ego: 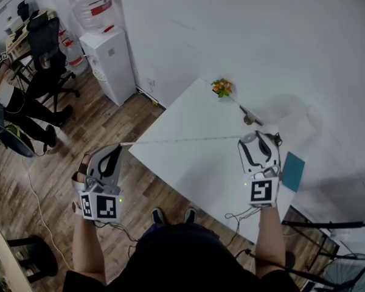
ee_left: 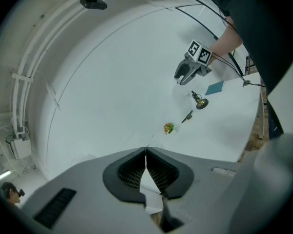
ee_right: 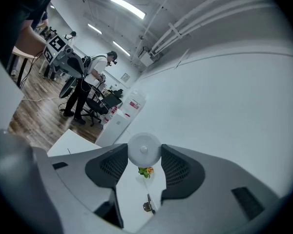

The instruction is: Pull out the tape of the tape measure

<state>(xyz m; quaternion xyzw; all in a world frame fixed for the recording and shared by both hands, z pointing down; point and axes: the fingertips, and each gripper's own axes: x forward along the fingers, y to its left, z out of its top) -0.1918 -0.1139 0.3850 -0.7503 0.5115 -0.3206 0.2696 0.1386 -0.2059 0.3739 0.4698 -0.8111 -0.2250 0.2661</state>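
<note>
A thin tape (ego: 182,140) runs taut and level over the white table (ego: 188,169) between my two grippers. My left gripper (ego: 117,148) hangs off the table's left edge, above the wood floor, shut on the tape's end. In the left gripper view its jaws (ee_left: 146,156) meet with the tape edge-on between them. My right gripper (ego: 257,140) is over the table's right part. The round white tape measure case (ee_right: 144,150) sits between its pads, and both pads touch it. The right gripper (ee_left: 188,74) also shows far off in the left gripper view.
On the table stand a small flower pot (ego: 222,87), a brass bell-like piece (ego: 248,120), a black clip (ee_left: 187,116) and a teal card (ego: 292,171). A water dispenser (ego: 112,62) stands by the wall. A person (ego: 24,105) sits at a desk far left. Cables lie on the floor.
</note>
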